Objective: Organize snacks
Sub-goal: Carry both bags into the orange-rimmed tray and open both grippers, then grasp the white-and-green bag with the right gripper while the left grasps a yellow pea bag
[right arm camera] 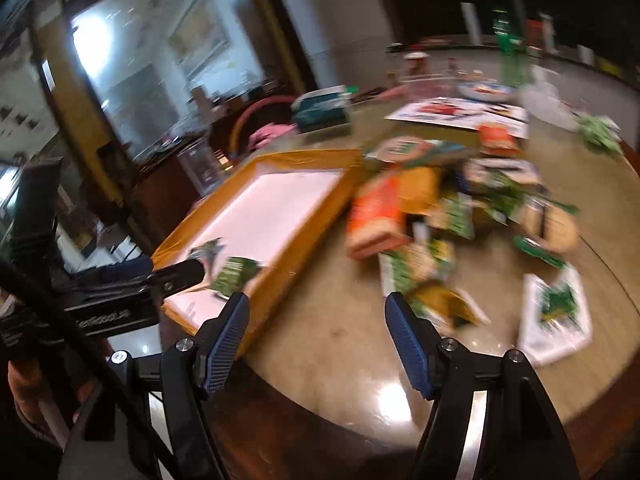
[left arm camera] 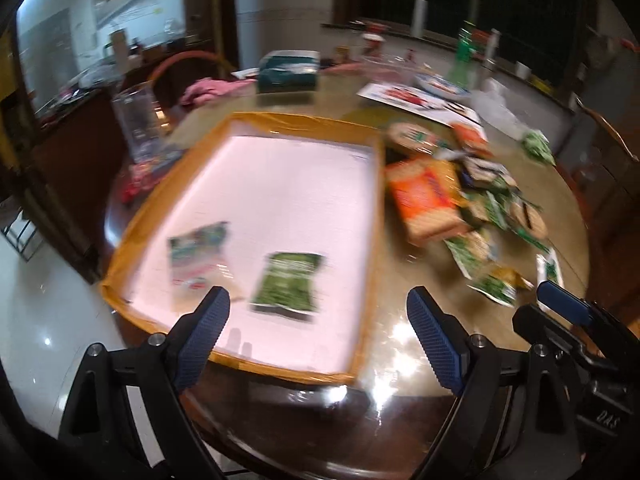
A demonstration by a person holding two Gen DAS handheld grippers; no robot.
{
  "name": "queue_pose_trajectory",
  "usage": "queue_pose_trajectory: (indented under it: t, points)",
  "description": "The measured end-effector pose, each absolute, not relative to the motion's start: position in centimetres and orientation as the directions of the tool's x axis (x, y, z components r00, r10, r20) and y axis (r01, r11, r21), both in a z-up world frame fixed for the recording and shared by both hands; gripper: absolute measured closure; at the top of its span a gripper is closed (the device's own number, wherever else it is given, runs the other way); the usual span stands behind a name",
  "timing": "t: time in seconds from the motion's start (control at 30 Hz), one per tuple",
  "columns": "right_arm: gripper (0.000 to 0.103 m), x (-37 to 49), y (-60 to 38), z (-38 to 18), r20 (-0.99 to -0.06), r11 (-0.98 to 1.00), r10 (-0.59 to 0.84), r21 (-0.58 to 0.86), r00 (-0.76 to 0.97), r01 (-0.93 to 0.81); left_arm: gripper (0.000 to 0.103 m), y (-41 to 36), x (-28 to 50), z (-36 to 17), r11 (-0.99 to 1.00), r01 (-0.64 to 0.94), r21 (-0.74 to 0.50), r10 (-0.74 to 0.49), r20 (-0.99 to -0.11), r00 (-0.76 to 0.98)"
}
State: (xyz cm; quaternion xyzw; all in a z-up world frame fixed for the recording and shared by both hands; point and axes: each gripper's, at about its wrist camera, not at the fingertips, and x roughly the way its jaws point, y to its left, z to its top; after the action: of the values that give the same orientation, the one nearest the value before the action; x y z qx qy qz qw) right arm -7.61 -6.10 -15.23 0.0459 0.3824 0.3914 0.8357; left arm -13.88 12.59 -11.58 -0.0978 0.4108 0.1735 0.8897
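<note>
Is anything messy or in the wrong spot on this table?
Yes. Only two snack packets lie inside the orange-rimmed tray. The rest sit in a jumbled heap on the table right of the tray, overlapping at odd angles, with one white-and-green packet lying apart near the table's edge.

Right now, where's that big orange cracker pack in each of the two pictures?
Left wrist view: the orange pack lies right of centre, just outside the tray's right wall.
Right wrist view: the pack sits mid-frame, again beside the tray.
Shared landmark: the teal box behind.
</note>
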Motion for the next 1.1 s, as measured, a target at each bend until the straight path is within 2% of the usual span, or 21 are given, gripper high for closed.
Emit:
queue_pose_trajectory:
  t: [0.2, 0.57, 1.1]
  points:
    - [0.032, -7.0, -10.8, -16.4, -0.592, 0.677, 0.719, 0.48, 0.364, -0.557, 0.013, 8.3, -12.7, -11.4, 0.947, -0.322, 0.019, 0.221, -0.766, 0.603]
    - [0.032, -6.9, -13.3, -17.1, -0.592, 0.688, 0.714, 0.493, 0.373, -0.532, 0.013, 4.7, -12.3, -11.5, 0.962, -0.261, 0.074, 0.224, -0.763, 0.607]
    - [0.032, -6.5, -12.7, -17.5, -0.618, 0.71, 0.692, 0.485, 0.373, -0.511, 0.013, 6.1, -12.6, -12.4, 0.963, -0.268, 0.014, 0.179, -0.776, 0.604]
